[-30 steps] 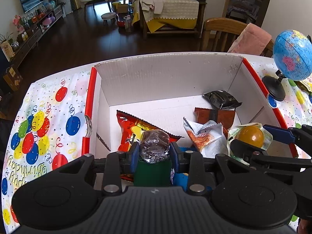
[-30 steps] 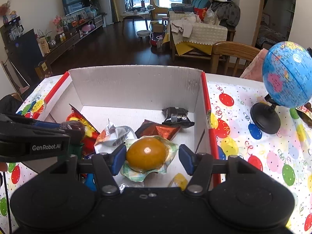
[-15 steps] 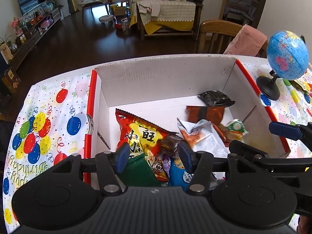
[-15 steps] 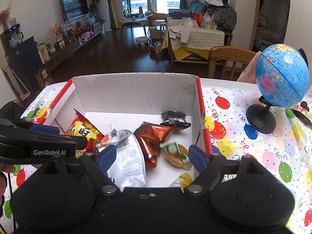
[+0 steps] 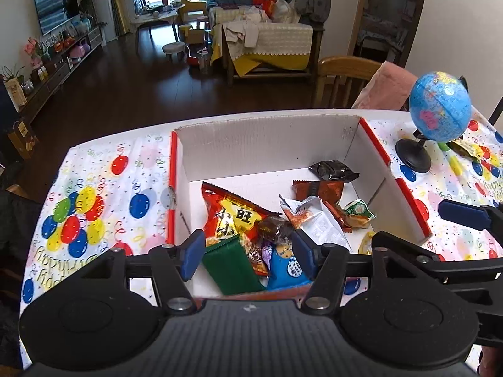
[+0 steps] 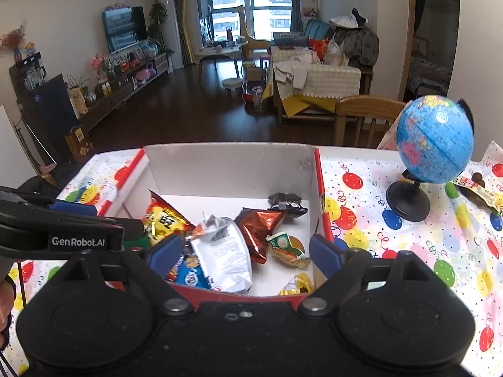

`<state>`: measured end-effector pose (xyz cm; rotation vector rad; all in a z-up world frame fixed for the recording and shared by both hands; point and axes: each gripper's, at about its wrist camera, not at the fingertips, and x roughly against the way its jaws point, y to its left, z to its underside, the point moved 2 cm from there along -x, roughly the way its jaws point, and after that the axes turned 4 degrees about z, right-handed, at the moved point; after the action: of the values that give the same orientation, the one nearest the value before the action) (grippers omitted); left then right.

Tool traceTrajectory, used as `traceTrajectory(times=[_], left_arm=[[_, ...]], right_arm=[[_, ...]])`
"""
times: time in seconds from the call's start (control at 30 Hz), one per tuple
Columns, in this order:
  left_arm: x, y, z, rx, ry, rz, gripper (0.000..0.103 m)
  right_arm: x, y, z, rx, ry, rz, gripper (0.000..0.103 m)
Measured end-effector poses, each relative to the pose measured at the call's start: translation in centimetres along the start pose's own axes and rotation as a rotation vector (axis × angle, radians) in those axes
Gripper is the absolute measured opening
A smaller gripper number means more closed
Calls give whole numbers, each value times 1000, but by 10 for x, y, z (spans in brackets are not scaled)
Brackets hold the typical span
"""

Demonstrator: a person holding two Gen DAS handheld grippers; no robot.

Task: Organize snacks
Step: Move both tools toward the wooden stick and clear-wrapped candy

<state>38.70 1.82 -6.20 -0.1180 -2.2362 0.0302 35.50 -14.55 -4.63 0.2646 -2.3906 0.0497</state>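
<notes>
A white cardboard box (image 5: 267, 138) with red edges holds several snack packets: a red-yellow bag (image 5: 232, 216), a dark wrapped sweet (image 5: 276, 229), a green packet (image 5: 229, 267), a blue packet (image 5: 286, 267), a white packet (image 6: 226, 251), a brown packet (image 6: 257, 223) and an orange jelly cup (image 6: 287, 246). My left gripper (image 5: 248, 254) is open and empty above the box's near edge. My right gripper (image 6: 245, 253) is open and empty, held over the near right part of the box (image 6: 229, 166).
A blue globe (image 6: 433, 144) on a black stand is on the balloon-print tablecloth (image 6: 408, 251) right of the box. A snack packet (image 6: 478, 188) lies at the far right. A wooden chair (image 6: 364, 116) stands behind the table.
The left gripper opened and dropped the dark wrapped sweet into the box. The right gripper opened and let the orange jelly cup fall in. Both grippers pulled back and up.
</notes>
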Motion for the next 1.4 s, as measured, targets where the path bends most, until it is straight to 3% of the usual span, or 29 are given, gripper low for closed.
traceTrajectory(times=[0.6,0.7,0.93,1.4], left_arm=[[99,33,44,53,-85,42,73],[114,43,55,69,-100,50,81],[141,67,85,98,-119,34,87],[161,123,176,204,-25,-49,88]], right_arm=[[85,45,18,8,-117,-67,97],[96,53,23,-6,-125,-89,102],[115,83,38,6,-131,-129,103],[121,151,95,94,-40,-213,103]])
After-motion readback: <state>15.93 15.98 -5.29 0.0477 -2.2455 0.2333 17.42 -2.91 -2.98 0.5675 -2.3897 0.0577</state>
